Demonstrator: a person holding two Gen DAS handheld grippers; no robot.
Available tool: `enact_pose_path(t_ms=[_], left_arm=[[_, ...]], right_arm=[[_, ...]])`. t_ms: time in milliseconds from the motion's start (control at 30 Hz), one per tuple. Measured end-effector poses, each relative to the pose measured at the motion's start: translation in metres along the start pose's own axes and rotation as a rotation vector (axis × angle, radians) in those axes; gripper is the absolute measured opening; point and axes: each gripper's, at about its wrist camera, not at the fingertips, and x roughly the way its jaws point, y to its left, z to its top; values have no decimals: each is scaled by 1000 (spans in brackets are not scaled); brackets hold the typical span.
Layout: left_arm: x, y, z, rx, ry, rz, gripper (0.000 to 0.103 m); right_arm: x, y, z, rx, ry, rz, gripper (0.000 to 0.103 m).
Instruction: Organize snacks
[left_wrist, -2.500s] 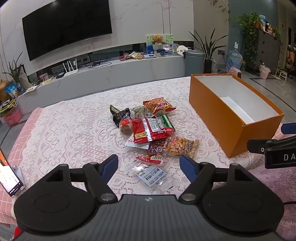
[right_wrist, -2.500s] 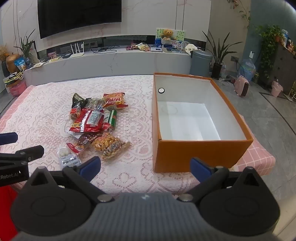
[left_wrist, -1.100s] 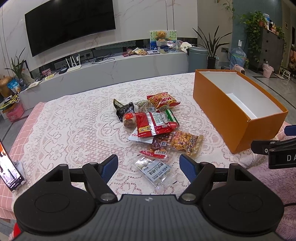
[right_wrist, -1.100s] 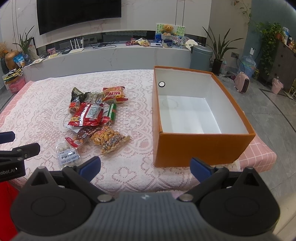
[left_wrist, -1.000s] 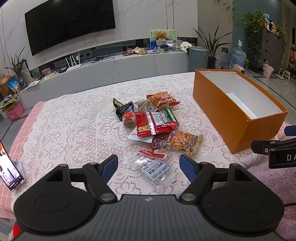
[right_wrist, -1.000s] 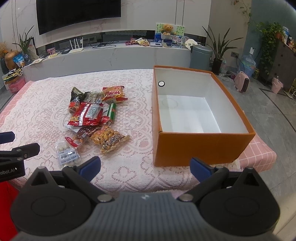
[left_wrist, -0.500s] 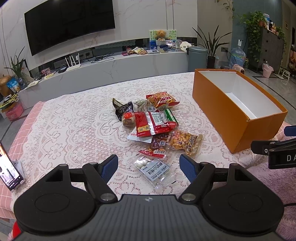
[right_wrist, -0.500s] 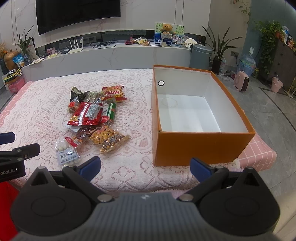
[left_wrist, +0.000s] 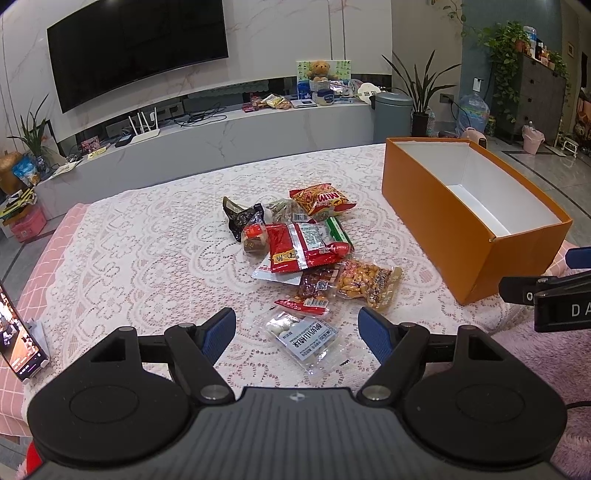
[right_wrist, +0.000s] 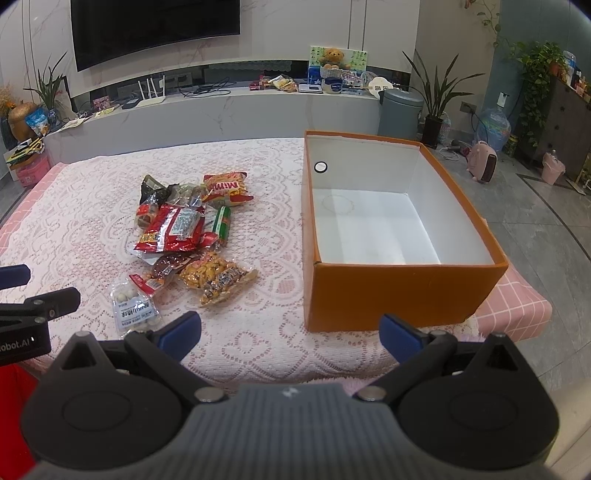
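Both tools wide, empty, snack pile (left_wrist: 306, 254) ahead of left tool (left_wrist: 297, 328), orange box (right_wrist: 402, 295) ahead of right tool (right_wrist: 290, 334)

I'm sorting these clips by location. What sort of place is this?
Most likely a home living room: a large wall-mounted TV above a long media console, potted plants, and a lace-covered table holding snack packets.

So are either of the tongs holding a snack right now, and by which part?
Nothing is held. The left tongs and right tongs are both open and empty; the snacks all lie on the table.
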Motion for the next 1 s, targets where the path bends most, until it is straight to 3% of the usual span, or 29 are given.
enact_pose_path(t_ms=[667,1000], left_arm=[[2,0,-4,-13,17,-25,89],[11,10,-8,-23,26,-62,77]], right_arm=[[-2,2,2,5,0,8,100],[6,18,2,-6,-43,71,98]])
